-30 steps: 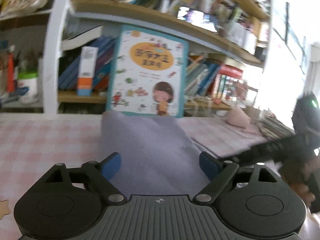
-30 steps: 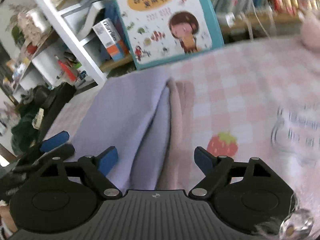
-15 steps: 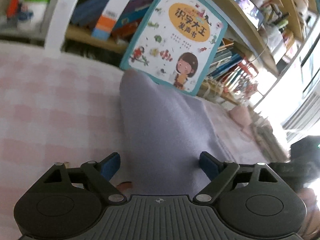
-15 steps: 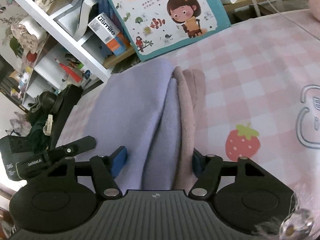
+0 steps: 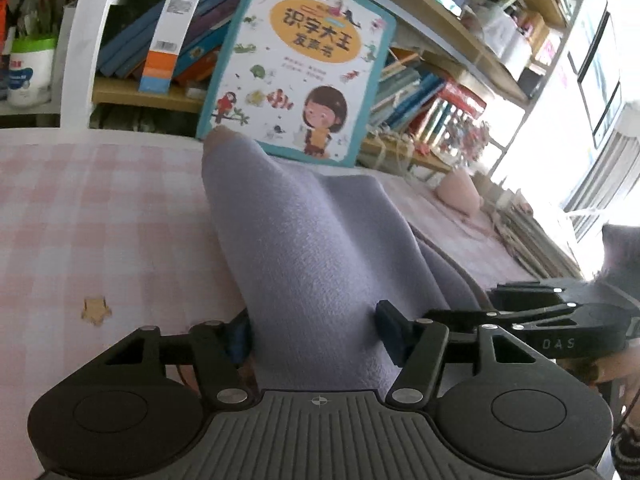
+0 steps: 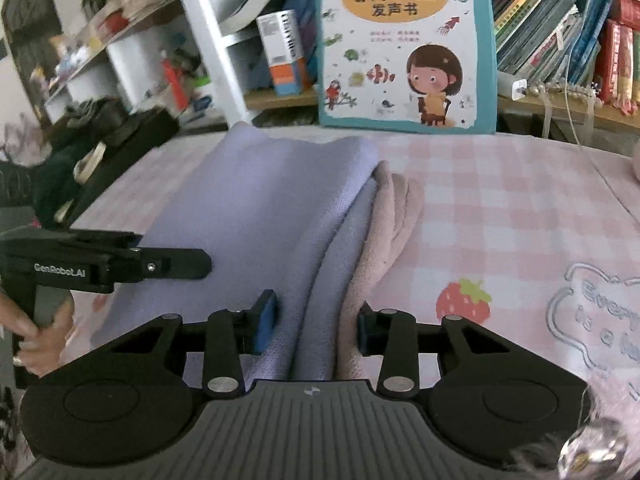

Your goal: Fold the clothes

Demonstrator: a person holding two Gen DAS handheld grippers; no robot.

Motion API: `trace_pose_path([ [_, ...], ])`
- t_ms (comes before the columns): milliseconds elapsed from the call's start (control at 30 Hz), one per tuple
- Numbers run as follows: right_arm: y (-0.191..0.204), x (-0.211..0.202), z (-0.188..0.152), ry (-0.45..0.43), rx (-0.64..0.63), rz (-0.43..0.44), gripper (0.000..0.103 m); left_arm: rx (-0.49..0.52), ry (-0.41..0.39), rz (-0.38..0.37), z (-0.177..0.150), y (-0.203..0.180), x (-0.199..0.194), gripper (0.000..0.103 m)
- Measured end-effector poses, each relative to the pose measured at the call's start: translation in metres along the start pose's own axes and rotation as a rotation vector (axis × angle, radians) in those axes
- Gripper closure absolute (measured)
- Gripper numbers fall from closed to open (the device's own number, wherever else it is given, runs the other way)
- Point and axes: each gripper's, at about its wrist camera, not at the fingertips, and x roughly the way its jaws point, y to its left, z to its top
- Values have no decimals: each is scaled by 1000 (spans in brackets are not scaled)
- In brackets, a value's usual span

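Both tools, left [image 5: 314,334] & right [image 6: 316,326], were clenched on the lilac garment [image 6: 256,216] on the desk [image 6: 500,216], just before the picture book [image 6: 404,40]. Risk: thick layers slipping out, fold skewing.

Your right tool [image 6: 316,326] has its jaws closed in on the near edge of the lavender garment [image 6: 256,220], a pink garment [image 6: 390,216] bunched alongside. Both lie on the pink-checked worktop [image 6: 500,216]. Your left tool [image 6: 176,266] rests over the lavender cloth's left side. A children's book [image 6: 408,44] stands behind.
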Motion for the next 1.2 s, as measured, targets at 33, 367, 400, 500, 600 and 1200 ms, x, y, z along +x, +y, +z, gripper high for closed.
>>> trace_pose_path([
  [33,-1,-3,-2,11,10,10,67,-1,8,-1,-3,-3,-3,40],
  [367,-38,-5,-18,62,280,142,45,-90,43,-31,-15,13,-9,21],
  [400,-42,-4,-19,59,305,154,44,-94,45,-33,-15,14,-9,21],
  [500,-47,-3,-19,56,341,178,43,-126,54,-55,-15,18,-5,21],
  [600,-46,-2,-17,54,332,182,44,-150,50,-70,-15,21,-3,21],
  [1200,-10,-21,-24,-106,130,148,71,-6,-48,-13,-17,-11,-26,44],
])
